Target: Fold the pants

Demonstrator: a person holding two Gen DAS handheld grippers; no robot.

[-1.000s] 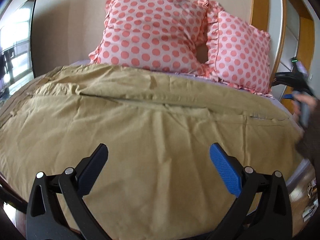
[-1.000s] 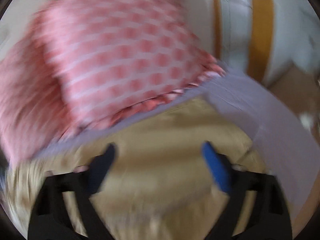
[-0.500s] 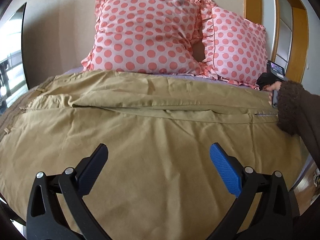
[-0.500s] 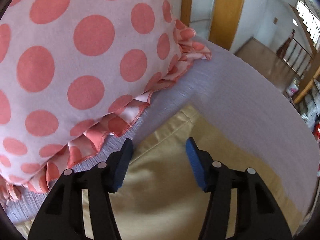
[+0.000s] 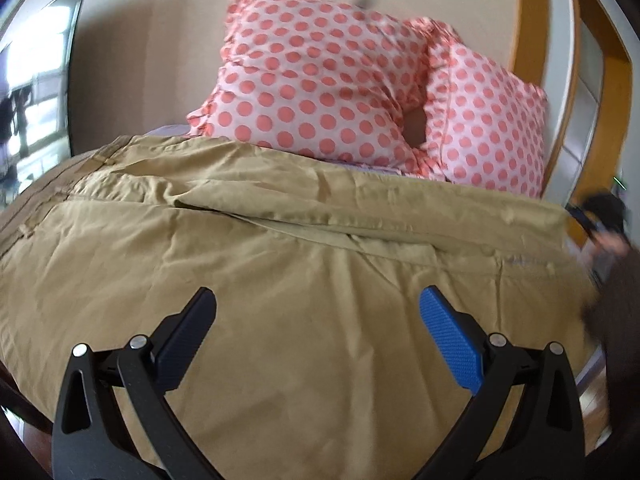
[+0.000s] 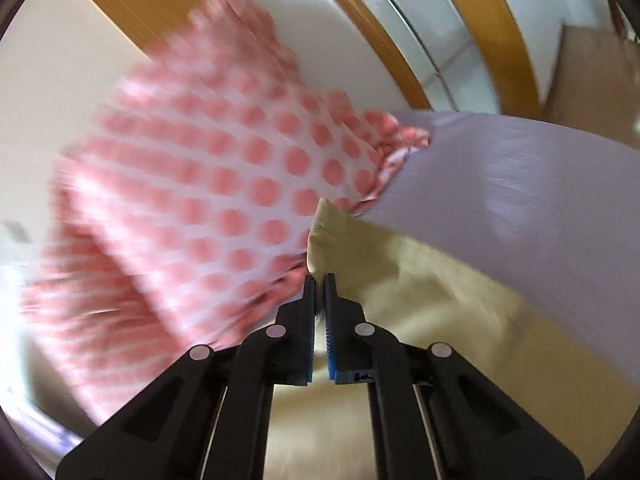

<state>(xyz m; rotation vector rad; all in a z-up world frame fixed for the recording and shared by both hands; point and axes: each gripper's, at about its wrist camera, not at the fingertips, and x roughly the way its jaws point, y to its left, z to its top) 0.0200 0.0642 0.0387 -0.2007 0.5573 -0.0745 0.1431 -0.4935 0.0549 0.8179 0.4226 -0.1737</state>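
While the left tool (image 5: 316, 320) hovers wide open, the right tool (image 6: 319, 284) pinches the pants (image 6: 420, 280) hem corner.

A: What blocks the far side?
B: Two polka-dot pillows (image 5: 320, 80) against the wall, touching the pants (image 5: 280, 280) there

A: And on the right?
B: Bare lilac sheet (image 6: 520, 184) lies open beside the lifted corner

Beige wall (image 5: 160, 40); wood doorframe (image 5: 528, 20); window (image 5: 32, 100) w/ daylight
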